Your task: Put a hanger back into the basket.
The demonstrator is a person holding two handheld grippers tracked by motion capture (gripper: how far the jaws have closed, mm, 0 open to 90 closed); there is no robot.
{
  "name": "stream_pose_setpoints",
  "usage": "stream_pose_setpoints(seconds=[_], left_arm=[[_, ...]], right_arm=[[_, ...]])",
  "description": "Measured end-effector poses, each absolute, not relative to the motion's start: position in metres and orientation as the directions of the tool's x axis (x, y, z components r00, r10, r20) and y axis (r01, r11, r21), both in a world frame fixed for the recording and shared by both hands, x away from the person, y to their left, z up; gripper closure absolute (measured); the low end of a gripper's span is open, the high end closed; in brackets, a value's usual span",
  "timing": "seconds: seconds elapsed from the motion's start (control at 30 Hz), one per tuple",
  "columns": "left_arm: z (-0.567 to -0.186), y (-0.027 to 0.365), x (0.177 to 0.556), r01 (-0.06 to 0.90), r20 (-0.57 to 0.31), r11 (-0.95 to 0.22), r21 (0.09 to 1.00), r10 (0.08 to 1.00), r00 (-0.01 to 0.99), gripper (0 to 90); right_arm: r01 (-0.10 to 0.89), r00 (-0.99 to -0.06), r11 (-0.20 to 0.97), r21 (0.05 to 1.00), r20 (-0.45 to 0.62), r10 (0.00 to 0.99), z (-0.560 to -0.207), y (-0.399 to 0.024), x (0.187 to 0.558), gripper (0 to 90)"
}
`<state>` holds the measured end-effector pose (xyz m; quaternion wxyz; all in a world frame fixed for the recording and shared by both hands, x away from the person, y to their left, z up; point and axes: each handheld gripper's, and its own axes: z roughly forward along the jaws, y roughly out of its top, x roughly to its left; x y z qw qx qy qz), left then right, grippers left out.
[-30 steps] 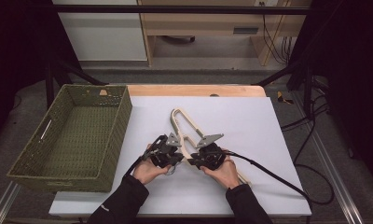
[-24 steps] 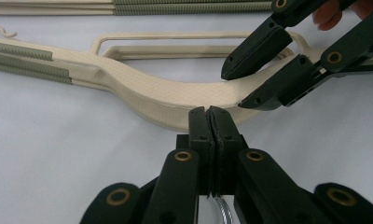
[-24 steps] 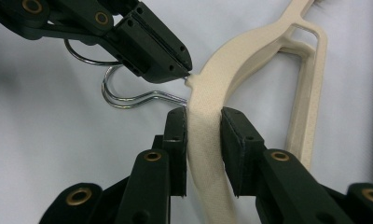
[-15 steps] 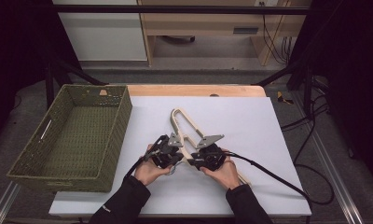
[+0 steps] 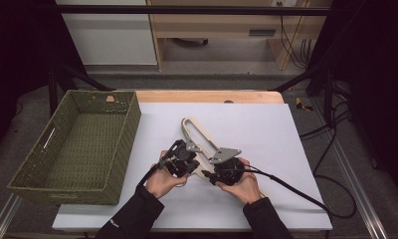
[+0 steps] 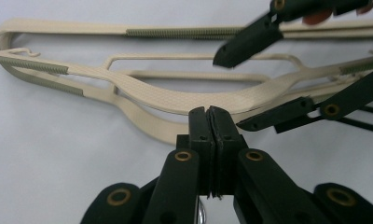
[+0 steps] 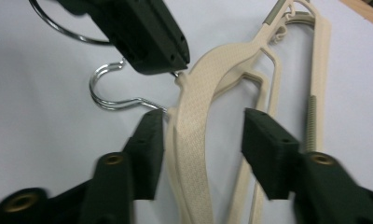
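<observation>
Two beige hangers [image 5: 199, 142] lie stacked on my white surface [image 5: 266, 129], just right of the green wicker basket [image 5: 75, 144], which holds nothing. My left hand-held gripper [image 6: 210, 122] is clamped tight at the top hanger's neck — likely to peel it off. My right hand-held gripper [image 7: 201, 149] has just been opening, jaws astride the hangers' arms — pads not pressing.

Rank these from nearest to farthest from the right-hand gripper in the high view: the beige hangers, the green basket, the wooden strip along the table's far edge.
1. Beige hangers: right at the right gripper, lying on the white table under both hands.
2. Green basket: off to the left of the table.
3. Wooden strip: at the table's far edge, beyond the hangers.
</observation>
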<state>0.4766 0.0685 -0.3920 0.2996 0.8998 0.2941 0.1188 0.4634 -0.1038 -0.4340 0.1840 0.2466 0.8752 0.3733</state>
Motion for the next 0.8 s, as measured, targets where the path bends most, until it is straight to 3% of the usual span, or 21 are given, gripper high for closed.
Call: stream_pose_setpoints(seconds=[0.23, 0.4, 0.47, 0.57, 0.67, 0.7, 0.8], left_arm=[[-0.382, 0.061, 0.477, 0.472, 0.032, -0.635, 0.611, 0.615, 0.788, 88.5], [-0.38, 0.062, 0.477, 0.469, 0.03, -0.626, 0.623, 0.618, 0.786, 88.1], [-0.373, 0.066, 0.476, 0.456, -0.02, -0.578, 0.677, 0.605, 0.796, 77.6], [-0.364, 0.071, 0.472, 0.433, -0.012, -0.542, 0.72, 0.614, 0.789, 61.8], [-0.345, 0.086, 0.463, 0.383, -0.006, -0.474, 0.793, 0.623, 0.782, 54.4], [-0.332, 0.099, 0.456, 0.348, 0.005, -0.434, 0.831, 0.631, 0.776, 45.5], [-0.321, 0.116, 0.45, 0.314, 0.007, -0.4, 0.861, 0.626, 0.78, 32.9]], right_arm=[[0.264, -0.808, 0.67, 0.694, -0.219, 0.546, -0.439, -0.099, 0.463, 75.6], [0.241, -0.802, 0.682, 0.69, -0.255, 0.541, -0.439, -0.098, 0.461, 76.8], [0.231, -0.797, 0.683, 0.693, -0.269, 0.542, -0.437, -0.099, 0.46, 77.6], [0.23, -0.787, 0.682, 0.694, -0.28, 0.55, -0.437, -0.099, 0.46, 78.0], [0.226, -0.784, 0.696, 0.682, -0.296, 0.545, -0.433, -0.102, 0.46, 78.6], [0.229, -0.776, 0.691, 0.686, -0.3, 0.555, -0.43, -0.105, 0.46, 79.4], [0.22, -0.754, 0.683, 0.696, -0.323, 0.572, -0.423, -0.111, 0.46, 81.1]])
